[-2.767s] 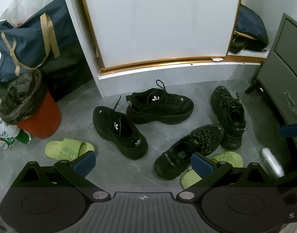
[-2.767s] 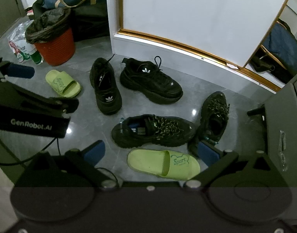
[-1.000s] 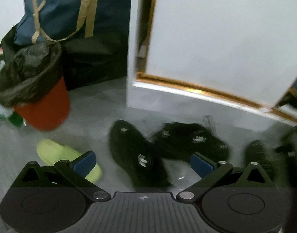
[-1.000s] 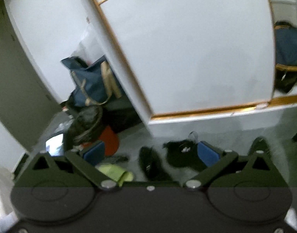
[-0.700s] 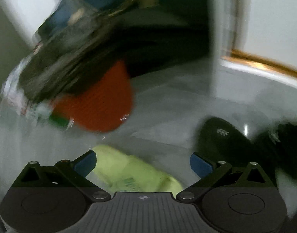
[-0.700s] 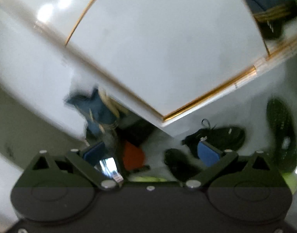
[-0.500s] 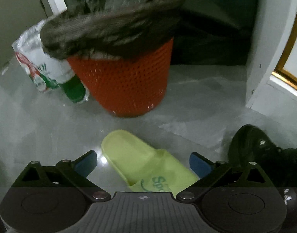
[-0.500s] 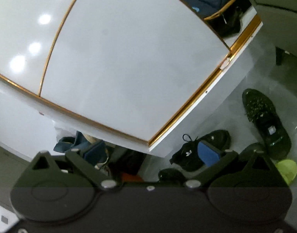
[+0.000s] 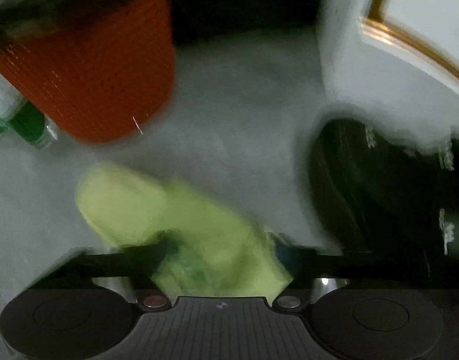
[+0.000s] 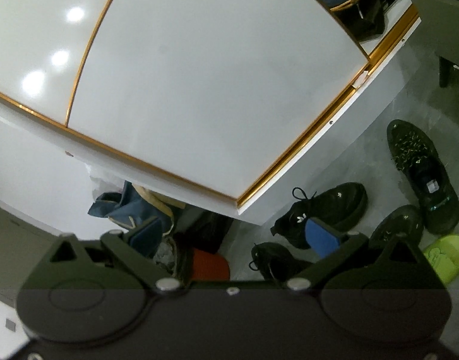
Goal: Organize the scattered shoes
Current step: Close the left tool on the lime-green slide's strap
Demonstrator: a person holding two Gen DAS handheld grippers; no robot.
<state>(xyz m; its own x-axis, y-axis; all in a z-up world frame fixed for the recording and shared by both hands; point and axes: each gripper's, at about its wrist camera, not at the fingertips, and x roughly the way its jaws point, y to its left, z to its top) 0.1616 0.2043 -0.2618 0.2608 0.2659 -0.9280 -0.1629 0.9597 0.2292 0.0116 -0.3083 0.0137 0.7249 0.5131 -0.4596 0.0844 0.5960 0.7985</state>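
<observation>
Slipper first: a lime-green foam slide sandal [image 9: 181,222] lies on the grey tiled floor [image 9: 244,114], smeared by motion blur, its strap end with dark lettering between the 2 fingers of the left gripper [image 9: 223,252]. The fingers flank it closely, but blur hides whether they press on it. Behind it stands an orange mesh waste basket [image 9: 88,69]; to its right sits a black lace-up sneaker [image 9: 376,186]. The right gripper [image 10: 232,237] is spread wide and empty, held high toward a white gold-trimmed cabinet [image 10: 199,84], with a second lime-green slide [image 10: 445,253] at its far right.
</observation>
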